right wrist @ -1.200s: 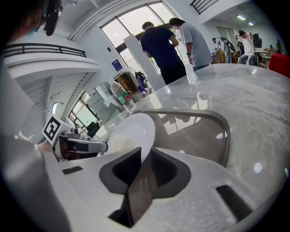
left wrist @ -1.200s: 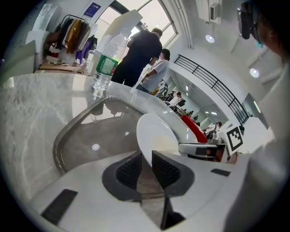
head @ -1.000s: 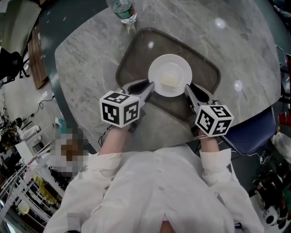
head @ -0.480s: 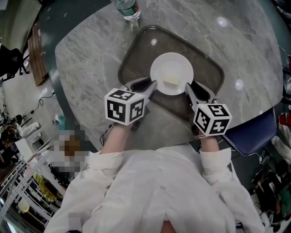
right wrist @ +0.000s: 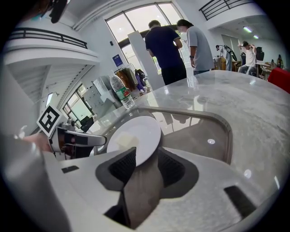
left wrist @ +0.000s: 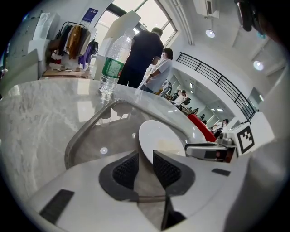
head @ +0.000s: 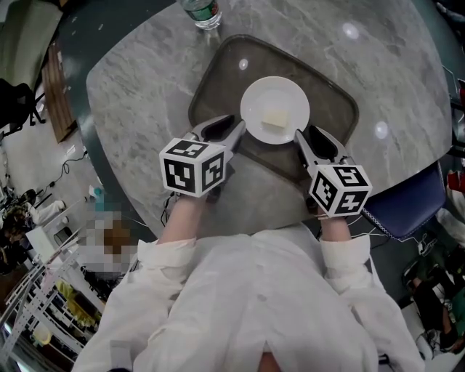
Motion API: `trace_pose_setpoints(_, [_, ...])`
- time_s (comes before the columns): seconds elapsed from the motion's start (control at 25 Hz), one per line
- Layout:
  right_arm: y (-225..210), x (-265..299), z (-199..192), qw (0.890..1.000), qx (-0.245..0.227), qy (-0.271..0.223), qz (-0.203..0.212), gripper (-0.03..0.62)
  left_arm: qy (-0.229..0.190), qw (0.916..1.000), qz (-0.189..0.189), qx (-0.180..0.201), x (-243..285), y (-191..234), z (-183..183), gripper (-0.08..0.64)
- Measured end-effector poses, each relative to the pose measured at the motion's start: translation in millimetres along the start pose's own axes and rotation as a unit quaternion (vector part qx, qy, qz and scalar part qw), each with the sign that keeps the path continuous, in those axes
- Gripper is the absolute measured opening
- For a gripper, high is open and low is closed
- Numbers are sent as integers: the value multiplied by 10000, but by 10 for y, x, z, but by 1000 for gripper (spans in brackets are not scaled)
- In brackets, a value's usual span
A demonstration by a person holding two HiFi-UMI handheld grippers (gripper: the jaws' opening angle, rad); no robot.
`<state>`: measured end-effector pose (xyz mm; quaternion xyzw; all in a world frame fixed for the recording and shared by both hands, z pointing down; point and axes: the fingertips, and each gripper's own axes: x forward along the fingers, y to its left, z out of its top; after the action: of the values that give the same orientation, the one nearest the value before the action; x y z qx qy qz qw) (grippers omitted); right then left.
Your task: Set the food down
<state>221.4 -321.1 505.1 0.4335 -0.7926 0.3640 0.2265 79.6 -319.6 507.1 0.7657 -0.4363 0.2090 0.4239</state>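
Note:
A white plate (head: 275, 109) carrying a pale piece of food (head: 275, 120) rests flat in the dark tray (head: 334, 102). My left gripper (head: 234, 125) is at the plate's left rim and my right gripper (head: 305, 134) at its right rim. In the left gripper view the plate (left wrist: 158, 136) has its rim between the jaws of the left gripper (left wrist: 146, 158), with a gap beside it. In the right gripper view the jaws of the right gripper (right wrist: 146, 156) have just been opening. The plate's (right wrist: 136, 133) rim sits loose between them.
The tray lies on a round grey marble table (head: 145, 80). A plastic water bottle (head: 200, 11) stands just beyond the tray's far corner. A blue chair (head: 407, 203) is tucked at the table's right edge. Two people (right wrist: 176, 45) stand past the table.
The right gripper's jaws have spread apart off the plate's rim. The plate now lies a little farther in on the tray. The left gripper's cube has drawn slightly back to the left.

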Motion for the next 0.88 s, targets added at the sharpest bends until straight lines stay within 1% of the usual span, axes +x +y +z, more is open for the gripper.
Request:
trace_pose_setpoints(0.12, [60,-114,0,9995,166,-274,-57,118,-94,9998,-106,126,-90,-37,1,87])
trace_pose_setpoints(0.24, [214,-266,-13,9979,115,-617,-133,109,-212,9991,-255,271,-237,-99,-7,86])
trace_pose_setpoints(0.36, [387,-408,-35,9963,66,-831,-194,64,-316,9977,-433,414,-416,-177,-43,86])
trace_pose_setpoints(0.44, [540,-491,-62,9954,30,-939,-163,27,-364,9959,-623,550,-552,-249,-103,86])
trace_pose_setpoints(0.52, [728,-569,-93,9943,-67,-1058,-78,13,-434,9933,-843,666,-716,-323,-172,83])
trace_pose_setpoints(0.64, [1012,-713,-122,9910,-168,-1328,26,6,-574,9878,-1176,848,-1001,-430,-266,57])
trace_pose_setpoints(0.76, [1252,-885,-188,9869,-194,-1604,0,5,-810,9807,-1460,1019,-1314,-500,-367,44])
trace_pose_setpoints(0.88, [1479,-1058,-306,9826,-217,-1846,-65,3,-1079,9732,-1703,1106,-1639,-509,-442,37])
